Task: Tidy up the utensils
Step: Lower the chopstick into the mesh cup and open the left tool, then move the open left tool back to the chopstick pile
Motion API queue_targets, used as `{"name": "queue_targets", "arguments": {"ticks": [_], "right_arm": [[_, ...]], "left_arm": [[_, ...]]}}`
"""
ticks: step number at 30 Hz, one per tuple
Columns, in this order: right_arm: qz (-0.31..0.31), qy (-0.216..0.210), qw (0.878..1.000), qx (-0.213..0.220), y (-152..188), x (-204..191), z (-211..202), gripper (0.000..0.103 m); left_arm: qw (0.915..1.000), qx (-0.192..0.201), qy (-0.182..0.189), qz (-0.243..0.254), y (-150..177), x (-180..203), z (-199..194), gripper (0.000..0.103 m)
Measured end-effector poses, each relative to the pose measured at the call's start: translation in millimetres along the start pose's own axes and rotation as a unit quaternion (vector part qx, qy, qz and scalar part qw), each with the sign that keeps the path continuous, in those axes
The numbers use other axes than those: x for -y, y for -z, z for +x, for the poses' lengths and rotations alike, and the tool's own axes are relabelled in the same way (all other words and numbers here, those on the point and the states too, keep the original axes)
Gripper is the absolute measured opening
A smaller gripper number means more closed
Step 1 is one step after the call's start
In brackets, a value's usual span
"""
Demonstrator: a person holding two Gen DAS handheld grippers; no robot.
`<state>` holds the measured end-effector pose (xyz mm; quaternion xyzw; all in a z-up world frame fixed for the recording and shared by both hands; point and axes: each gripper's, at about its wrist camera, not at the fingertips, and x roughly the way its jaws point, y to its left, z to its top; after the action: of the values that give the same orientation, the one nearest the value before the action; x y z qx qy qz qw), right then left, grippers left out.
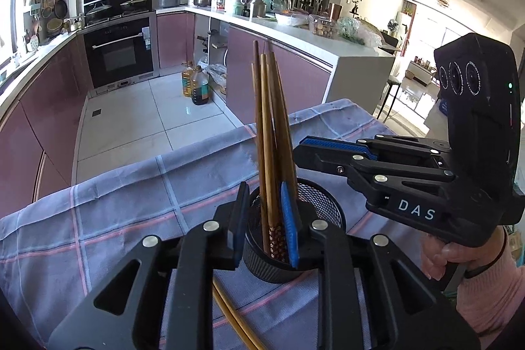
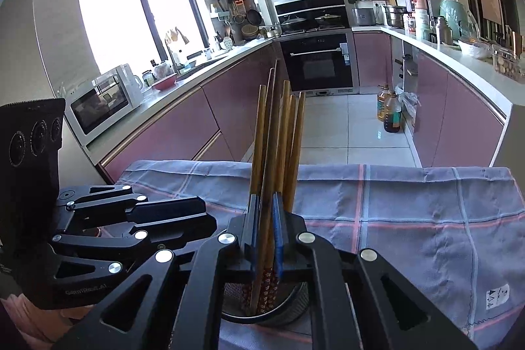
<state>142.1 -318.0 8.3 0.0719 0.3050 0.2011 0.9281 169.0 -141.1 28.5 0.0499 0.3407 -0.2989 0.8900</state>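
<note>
A black mesh cup (image 1: pixel 323 215) stands on the checked cloth and holds several wooden chopsticks (image 1: pixel 267 120) upright. My left gripper (image 1: pixel 265 232) straddles the cup's near rim: one pad is outside the cup and one inside, with a gap between them. Whether the pads press the rim is unclear. My right gripper (image 2: pixel 264 228) is above the cup (image 2: pixel 288 310), and its blue pads are closed on the chopsticks (image 2: pixel 279 136) bundle. In the left wrist view the right gripper (image 1: pixel 305 150) looks nearly closed beside the cup. Two loose chopsticks (image 1: pixel 234 320) lie on the cloth under the left gripper.
The checked blue cloth (image 2: pixel 410 218) covers the table, whose far edge drops to the kitchen floor. Oil bottles (image 1: pixel 197 84) stand on the floor by the cabinets. The other gripper's body (image 2: pixel 98 235) is close at the left in the right wrist view.
</note>
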Motion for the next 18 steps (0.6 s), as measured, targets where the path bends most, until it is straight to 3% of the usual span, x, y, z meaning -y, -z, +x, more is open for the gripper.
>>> {"name": "queue_targets", "arguments": {"ticks": [6,8,13,18], "right_arm": [[0.0,-0.012,1.0,0.009,7.2,-4.4,-9.9,0.013],[-0.004,-0.022,1.0,0.016,10.8,-8.1,-17.8,0.02],[-0.032,-0.051,0.997,0.037,25.7,-27.9,-42.9,0.029],[-0.063,-0.094,0.994,0.011,54.0,-54.2,-47.1,0.035]], "left_arm": [[0.9996,0.023,-0.007,-0.018,14.4,-11.8,-20.3,0.029],[0.9993,0.029,-0.014,-0.021,22.6,-13.8,-29.3,0.037],[0.9979,0.052,-0.034,-0.018,50.3,-19.8,-56.1,0.054],[0.9968,0.043,-0.062,-0.028,84.0,-34.8,-68.3,0.06]]}}
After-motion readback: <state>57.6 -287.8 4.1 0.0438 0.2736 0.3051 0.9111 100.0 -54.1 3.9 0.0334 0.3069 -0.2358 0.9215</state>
